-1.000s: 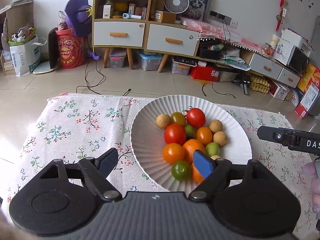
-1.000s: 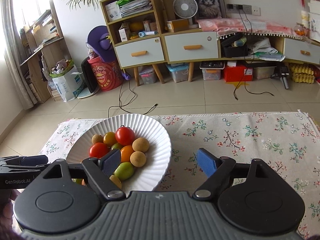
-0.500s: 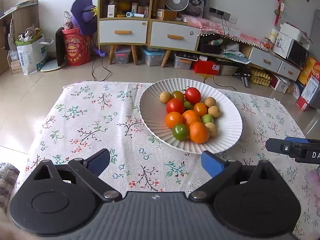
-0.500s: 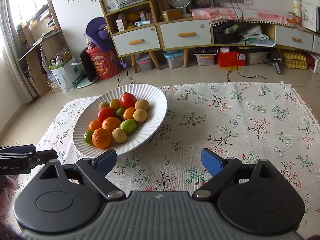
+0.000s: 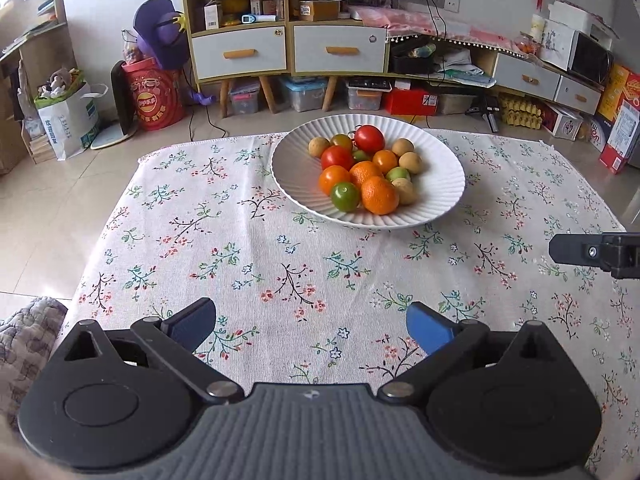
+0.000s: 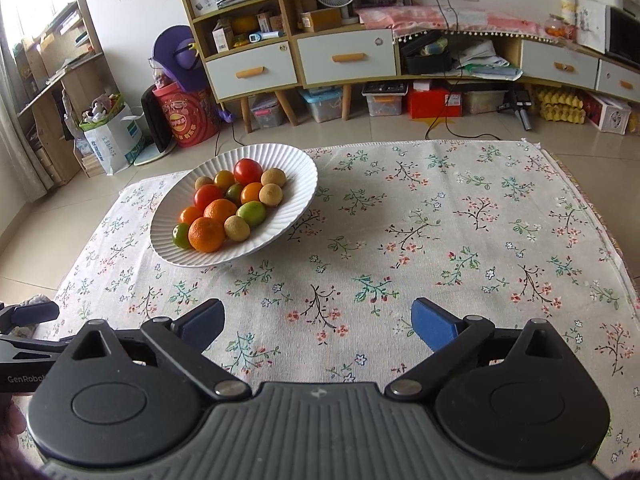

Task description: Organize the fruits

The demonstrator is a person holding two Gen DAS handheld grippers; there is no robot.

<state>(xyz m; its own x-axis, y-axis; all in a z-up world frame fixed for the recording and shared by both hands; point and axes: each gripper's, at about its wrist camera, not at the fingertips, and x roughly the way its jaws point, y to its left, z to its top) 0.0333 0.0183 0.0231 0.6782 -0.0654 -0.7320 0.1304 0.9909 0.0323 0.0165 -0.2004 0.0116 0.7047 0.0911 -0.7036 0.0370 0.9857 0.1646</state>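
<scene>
Both grippers are tilted down and forward, side by side. Left gripper (image 5: 311, 326) has its jaws opening, nothing between the blue pads. Right gripper (image 6: 318, 326) is the same: jaws opening wide, empty, just off to the left one's right.

I read "GenRobot" in white on the left gripper (image 6: 24, 378) body. Red bucket (image 5: 158, 98): Chinese characters "乐事"-style logo, not surely legible. White bag (image 5: 70, 126): print unreadable.

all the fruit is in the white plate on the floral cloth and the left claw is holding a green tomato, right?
Not quite: the left claw holds nothing, its jaws opening over bare floral cloth, as the left wrist view shows. The fruit does all sit in the white plate.
</scene>
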